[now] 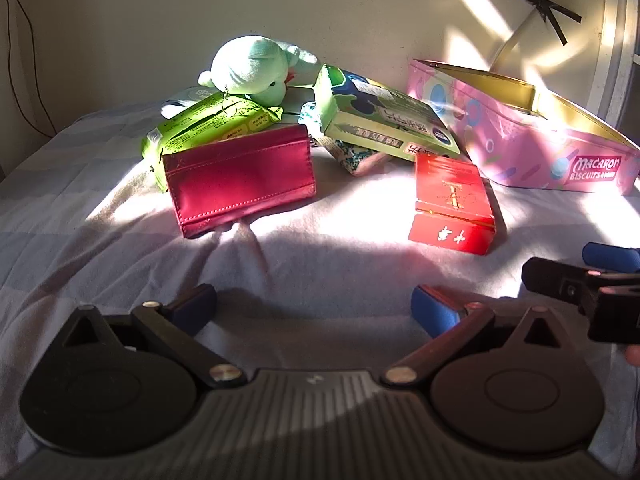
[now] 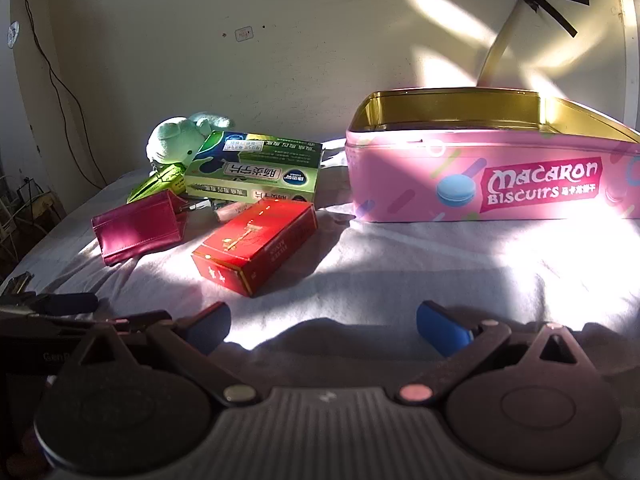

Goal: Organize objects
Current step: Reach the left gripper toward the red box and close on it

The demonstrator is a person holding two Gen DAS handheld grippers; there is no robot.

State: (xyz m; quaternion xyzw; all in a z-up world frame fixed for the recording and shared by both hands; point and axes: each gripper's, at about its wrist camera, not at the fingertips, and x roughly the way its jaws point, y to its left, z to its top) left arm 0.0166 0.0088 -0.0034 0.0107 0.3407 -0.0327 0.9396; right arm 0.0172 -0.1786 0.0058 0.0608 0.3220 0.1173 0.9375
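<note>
Sunlight falls across a bed sheet (image 1: pixel 320 248) where several things lie ahead of 2 grippers. Nearest is a red box (image 1: pixel 452 200), flat on the sheet; in the left wrist view its long axis runs almost straight away from the camera, one short end facing the left gripper (image 1: pixel 314 310), and it sits ahead and to the right of those jaws, well apart. In the right wrist view the same red box (image 2: pixel 256 244) runs diagonally, near end lower left, far end upper right, ahead and left of the right gripper (image 2: pixel 322 326). Both pairs of jaws stand wide with only sheet between them.

Left of the red box a magenta wallet (image 1: pixel 240 180) stands on its long edge, broad face toward the left camera. Behind it lie a green packet (image 1: pixel 208 128), a pale green plush toy (image 1: pixel 250 68) resting on the pile, and a green carton (image 1: pixel 384 120) propped at a tilt. A pink biscuit tin (image 2: pixel 492 176), lid off and gold inside, stands to the right, its long side facing the right camera, just beyond the red box.
</note>
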